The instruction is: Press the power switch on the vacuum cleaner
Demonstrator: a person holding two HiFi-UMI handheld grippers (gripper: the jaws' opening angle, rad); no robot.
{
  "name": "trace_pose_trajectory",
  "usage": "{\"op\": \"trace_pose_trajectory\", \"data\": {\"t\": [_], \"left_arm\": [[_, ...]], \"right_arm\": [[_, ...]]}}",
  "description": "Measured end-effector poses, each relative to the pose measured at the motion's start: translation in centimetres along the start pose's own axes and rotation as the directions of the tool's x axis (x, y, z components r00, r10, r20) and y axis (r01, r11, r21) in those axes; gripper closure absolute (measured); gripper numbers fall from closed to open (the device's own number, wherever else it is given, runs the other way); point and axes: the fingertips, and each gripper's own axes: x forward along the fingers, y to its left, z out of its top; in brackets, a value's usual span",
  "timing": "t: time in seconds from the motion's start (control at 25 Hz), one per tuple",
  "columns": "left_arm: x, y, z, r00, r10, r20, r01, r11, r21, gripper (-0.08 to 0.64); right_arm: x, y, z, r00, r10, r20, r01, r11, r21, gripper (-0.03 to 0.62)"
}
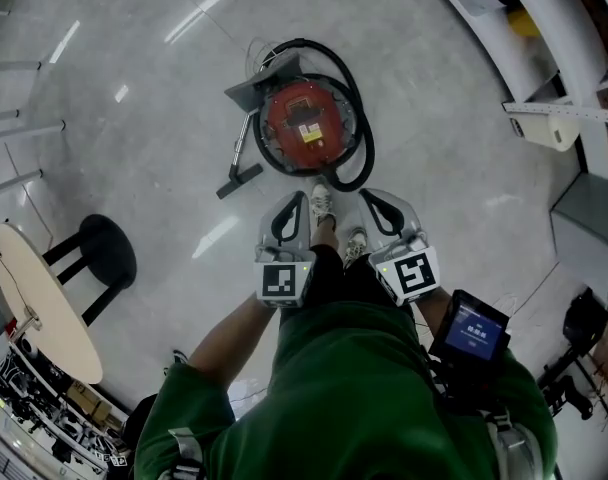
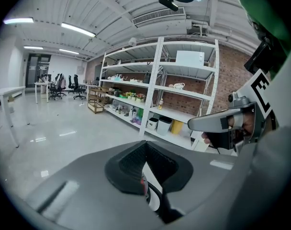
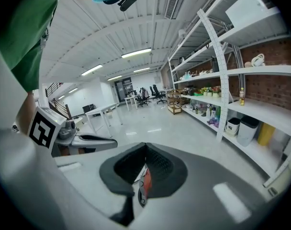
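- A round red vacuum cleaner (image 1: 306, 123), ringed by a black hose (image 1: 365, 148), stands on the glossy grey floor (image 1: 134, 118), beyond the person's feet.
- The left gripper (image 1: 297, 199) hangs on its near side, jaws together, empty.
- The right gripper (image 1: 369, 197) is beside it, jaws likewise together, empty.

Floor (image 1: 134, 118): glossy pale grey, with glare streaks. White shelves (image 2: 160, 80) stand against a brick wall (image 2: 222, 66). Beyond the shelves' far end: desks (image 2: 41, 85), office chairs (image 2: 78, 86). Above the shelves: ribbed white ceiling (image 2: 112, 11), strip lights (image 2: 78, 30) lit. Across the floor from the shelves: round table (image 1: 39, 303), black stool (image 1: 104, 253) beside it.
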Motion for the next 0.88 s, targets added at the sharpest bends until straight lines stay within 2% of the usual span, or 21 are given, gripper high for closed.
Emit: {"op": "trace_pose_trajectory", "data": {"t": [0.2, 0.4, 0.88], "left_arm": [[2.2, 0.8, -1.9, 0.999, -0.016, -0.044, 0.017, 1.0, 0.017, 0.552], [4.0, 1.4, -4.2, 0.998, -0.02, -0.06, 0.022, 0.999, 0.027, 0.552], [8.9, 2.5, -10.8, 0.983, -0.057, -0.174, 0.074, 0.993, 0.09, 0.552]], "right_arm": [[2.3, -0.7, -1.7, 0.999, 0.013, -0.048, -0.011, 0.999, 0.034, 0.589], [4.2, -1.3, -3.7, 0.998, 0.029, -0.064, -0.028, 0.999, 0.017, 0.589], [7.9, -4.5, -9.1, 0.986, 0.035, -0.161, -0.035, 0.999, 0.008, 0.589]]}}
